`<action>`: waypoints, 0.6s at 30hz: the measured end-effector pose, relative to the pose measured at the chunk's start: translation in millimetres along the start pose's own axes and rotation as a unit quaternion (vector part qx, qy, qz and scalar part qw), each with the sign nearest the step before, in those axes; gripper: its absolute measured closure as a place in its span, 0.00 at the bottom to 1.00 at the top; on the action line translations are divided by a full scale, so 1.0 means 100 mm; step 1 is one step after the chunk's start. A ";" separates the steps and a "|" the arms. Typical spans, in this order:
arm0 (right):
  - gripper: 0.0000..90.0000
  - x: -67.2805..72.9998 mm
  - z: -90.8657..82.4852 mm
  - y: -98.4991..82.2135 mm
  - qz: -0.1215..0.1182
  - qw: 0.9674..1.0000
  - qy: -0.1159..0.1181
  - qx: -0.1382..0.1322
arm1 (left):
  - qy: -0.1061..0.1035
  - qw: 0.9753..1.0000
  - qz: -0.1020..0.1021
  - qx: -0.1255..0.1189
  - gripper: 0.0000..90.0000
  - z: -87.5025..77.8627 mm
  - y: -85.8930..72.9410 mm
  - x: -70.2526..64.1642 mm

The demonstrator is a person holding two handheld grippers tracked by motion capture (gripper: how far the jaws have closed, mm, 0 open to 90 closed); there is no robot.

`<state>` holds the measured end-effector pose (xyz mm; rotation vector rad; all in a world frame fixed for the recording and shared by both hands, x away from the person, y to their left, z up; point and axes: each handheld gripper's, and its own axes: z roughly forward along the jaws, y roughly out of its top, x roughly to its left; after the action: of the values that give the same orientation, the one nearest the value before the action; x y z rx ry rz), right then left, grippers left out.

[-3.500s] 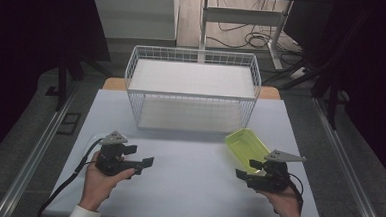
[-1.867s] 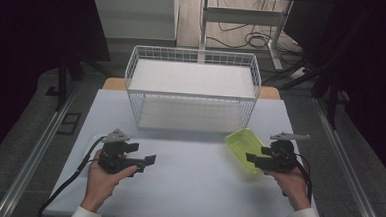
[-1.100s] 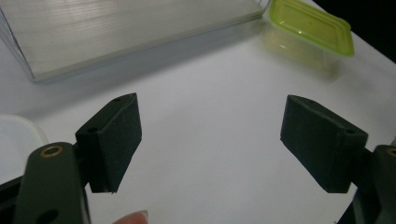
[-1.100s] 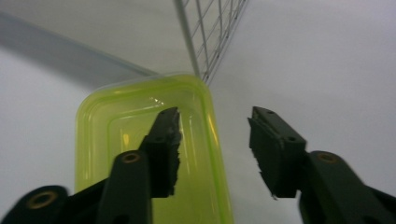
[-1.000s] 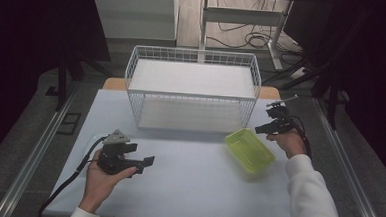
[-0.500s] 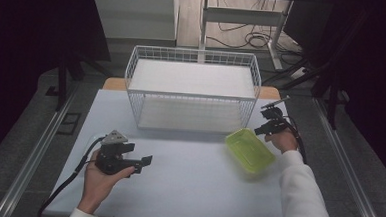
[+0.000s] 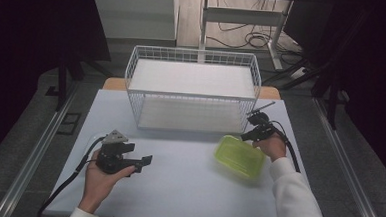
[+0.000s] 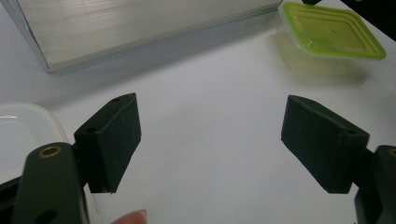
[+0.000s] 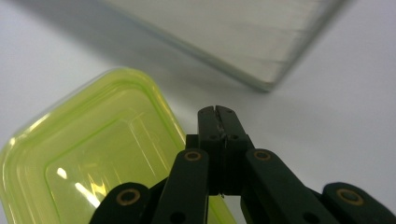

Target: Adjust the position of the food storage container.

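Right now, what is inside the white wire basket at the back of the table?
The white wire basket holds no loose items; a flat white liner covers its floor, so the table surface beneath is hidden.

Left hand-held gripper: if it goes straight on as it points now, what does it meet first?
The left hand-held gripper, jaws open, points across bare table. Way looks free; the green-lidded container lies farther off to one side, depth unclear.

Right gripper (image 9: pixel 217 111) closed, left gripper (image 8: pixel 210 140) agape
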<state>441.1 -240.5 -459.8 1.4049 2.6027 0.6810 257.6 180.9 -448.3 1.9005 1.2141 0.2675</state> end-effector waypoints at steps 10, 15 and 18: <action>0.99 0.28 0.10 -0.04 -0.043 0.999 0.030 0.010 | 0.000 1.000 0.002 0.005 0.22 0.02 -0.01 0.00; 0.99 0.25 -0.11 -0.10 -0.050 0.998 0.018 -0.021 | 0.000 1.000 -0.002 0.004 0.22 0.02 -0.02 0.01; 0.99 0.18 -0.24 -0.18 -0.043 0.998 0.001 -0.034 | 0.001 1.000 -0.006 0.003 0.22 0.02 -0.03 0.02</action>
<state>409.9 -241.9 -443.6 1.2650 2.5984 0.7522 258.3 181.7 -452.5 1.8991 1.2275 0.2588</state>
